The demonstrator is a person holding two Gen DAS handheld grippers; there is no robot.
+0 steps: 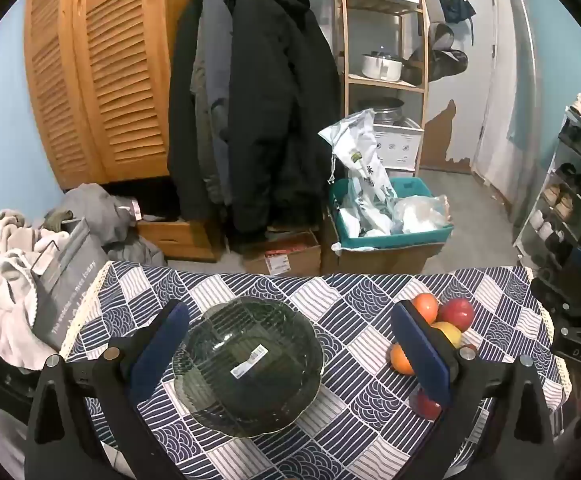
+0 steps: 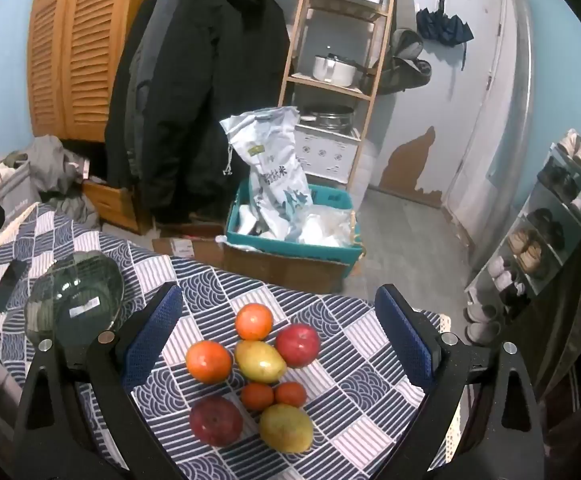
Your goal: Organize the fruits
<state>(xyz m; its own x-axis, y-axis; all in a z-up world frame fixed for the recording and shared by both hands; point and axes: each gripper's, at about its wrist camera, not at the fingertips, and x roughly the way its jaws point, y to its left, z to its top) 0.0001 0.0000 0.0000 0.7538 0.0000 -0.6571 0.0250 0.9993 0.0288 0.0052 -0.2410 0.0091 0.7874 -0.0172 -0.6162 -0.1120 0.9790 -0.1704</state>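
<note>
A dark glass bowl [image 1: 248,364] with a white sticker sits empty on the patterned tablecloth [image 1: 354,412]. My left gripper [image 1: 290,354] is open, its blue pads on either side of the bowl. The bowl also shows in the right wrist view [image 2: 76,300], at the left. Several fruits lie together on the cloth: two oranges [image 2: 208,361], two red apples [image 2: 298,345], two yellow mangoes [image 2: 260,361] and two small tomatoes [image 2: 257,396]. My right gripper [image 2: 278,334] is open above the pile. Some of the fruits show in the left wrist view [image 1: 455,314], partly behind the right finger.
The table's far edge [image 1: 290,274] drops to a floor with cardboard boxes and a teal bin [image 2: 294,236] of bags. A grey bag [image 1: 66,276] stands at the table's left. A shoe rack [image 2: 550,240] stands on the right. Coats hang behind.
</note>
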